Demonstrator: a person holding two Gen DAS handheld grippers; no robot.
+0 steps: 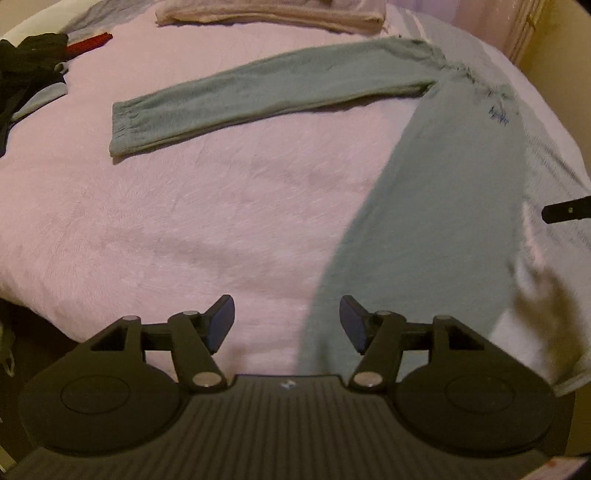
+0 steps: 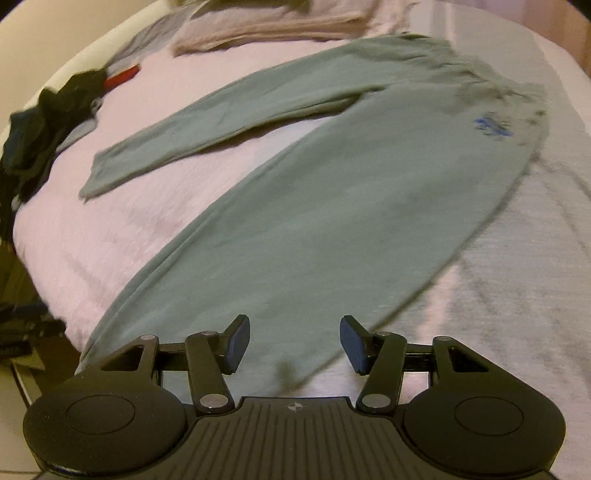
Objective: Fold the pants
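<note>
Grey-green pants (image 1: 436,206) (image 2: 332,221) lie spread flat on a pink bed cover (image 1: 166,229) (image 2: 122,206), legs splayed in a V. One leg (image 1: 258,99) (image 2: 221,114) runs off to the left; the other comes toward the cameras. A small blue logo (image 2: 493,125) marks the hip near the waistband (image 1: 461,70). My left gripper (image 1: 287,323) hovers open over the cover, just left of the near leg. The right gripper (image 2: 294,343) is open above the near leg's lower end, empty. A dark tip (image 1: 565,210) of the right gripper shows at the left view's right edge.
Folded pink cloth (image 1: 273,14) (image 2: 266,26) lies at the bed's far end. A heap of dark clothes (image 1: 26,70) (image 2: 44,122) and a red item (image 1: 90,41) (image 2: 122,77) sit at the left. The near bed edge (image 1: 44,310) drops to the floor.
</note>
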